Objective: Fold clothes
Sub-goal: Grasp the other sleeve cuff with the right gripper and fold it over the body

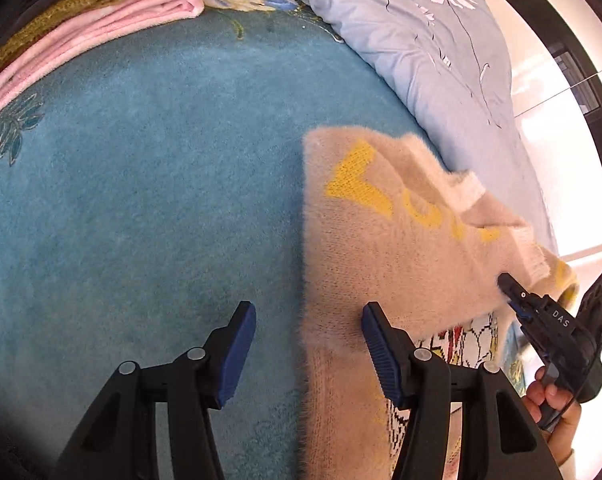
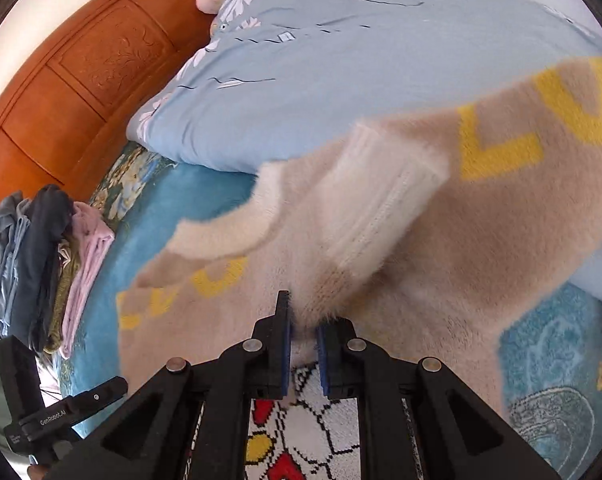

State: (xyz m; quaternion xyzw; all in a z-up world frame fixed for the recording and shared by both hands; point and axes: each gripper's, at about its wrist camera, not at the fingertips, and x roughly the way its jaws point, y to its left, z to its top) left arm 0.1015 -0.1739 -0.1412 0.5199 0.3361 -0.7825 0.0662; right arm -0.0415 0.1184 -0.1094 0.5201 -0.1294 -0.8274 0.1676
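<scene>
Beige fuzzy sweater (image 2: 441, 240), yellow letters, pinched in right gripper (image 2: 303, 336).

black grippers (image 1: 308, 354), blue finger pads (image 1: 241, 354)

This is a bedroom in a home. A carved reddish wooden headboard (image 2: 81, 76) curves behind a bed covered with a teal plush blanket (image 1: 141, 160) edged with printed flowers. A pale blue daisy-print quilt (image 2: 341, 60) lies bunched on the bed. Beside the headboard sits a stack of folded clothes (image 2: 41, 264) in blue, dark, olive and pink, and a fuzzy beige sweater (image 1: 381, 232) with yellow letters lies spread on the blanket.
</scene>
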